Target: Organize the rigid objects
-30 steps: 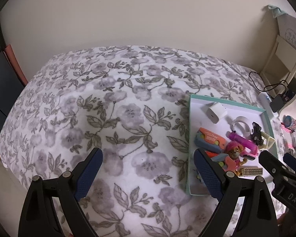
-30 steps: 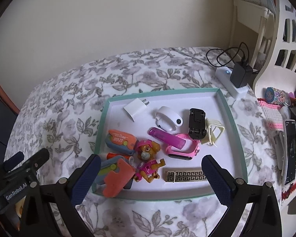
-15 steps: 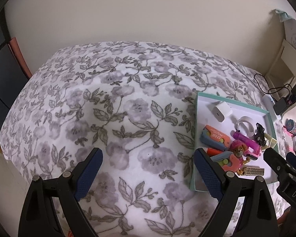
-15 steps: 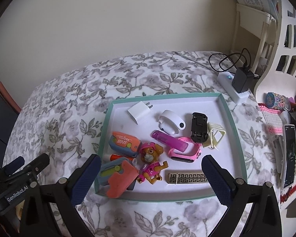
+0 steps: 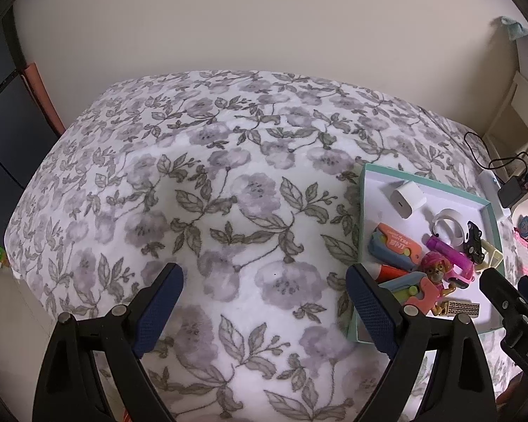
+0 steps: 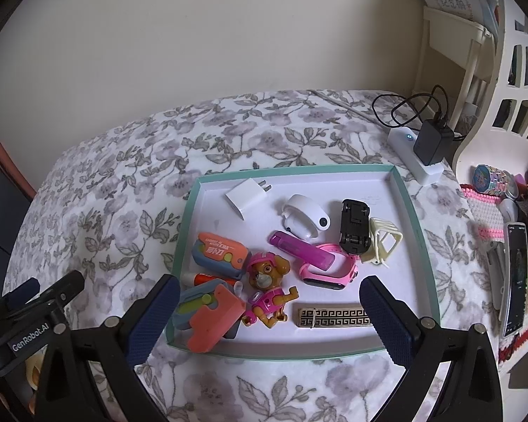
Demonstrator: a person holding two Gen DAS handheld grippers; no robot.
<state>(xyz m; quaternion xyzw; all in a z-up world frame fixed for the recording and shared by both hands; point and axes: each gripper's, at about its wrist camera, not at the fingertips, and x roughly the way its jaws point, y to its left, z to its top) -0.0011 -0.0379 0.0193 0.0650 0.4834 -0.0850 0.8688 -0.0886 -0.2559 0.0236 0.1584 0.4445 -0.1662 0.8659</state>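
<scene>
Hovering: both my claws hang above the bed, nothing picked yet.
Left claw (image 5: pixel 264 281): jaws spread wide, empty, over bare floral bedspread (image 5: pixel 228 183), left of the tray.
Right claw (image 6: pixel 267 295): jaws spread wide, empty, framing the near half of the tray.
Tray (image 6: pixel 415 218): teal-rimmed, white floor, lies flat on the bedspread; every task item I can see is inside it.
Far row: white charger plug (image 6: pixel 246 195), white rounded case (image 6: pixel 304 219), black toy car (image 6: pixel 353 230) with a cream plastic clip (image 6: pixel 385 242) touching it.
Middle: purple tube (image 6: pixel 301 250) lying across the pink watch (image 6: pixel 331 270).
Near left pile: orange-blue toy cutter (image 6: pixel 220 255), red marker (image 6: pixel 207 277) tucked under it, second orange-blue toy (image 6: pixel 207 316) overhanging the near rim, pup figure (image 6: pixel 267 288) leaning on that heap.
Near right: gold patterned bar (image 6: pixel 334 316), lying apart.
Progress, my read: collected but not sorted. Items overlap, no rows or groups. Early stage.
Left to do: break up the near-left pile, separate tube from watch, space things out.
Off-task clutter: power strip and black adapter (image 6: pixel 431 142) beyond the tray, phone (image 6: pixel 515 277) on the right.
</scene>
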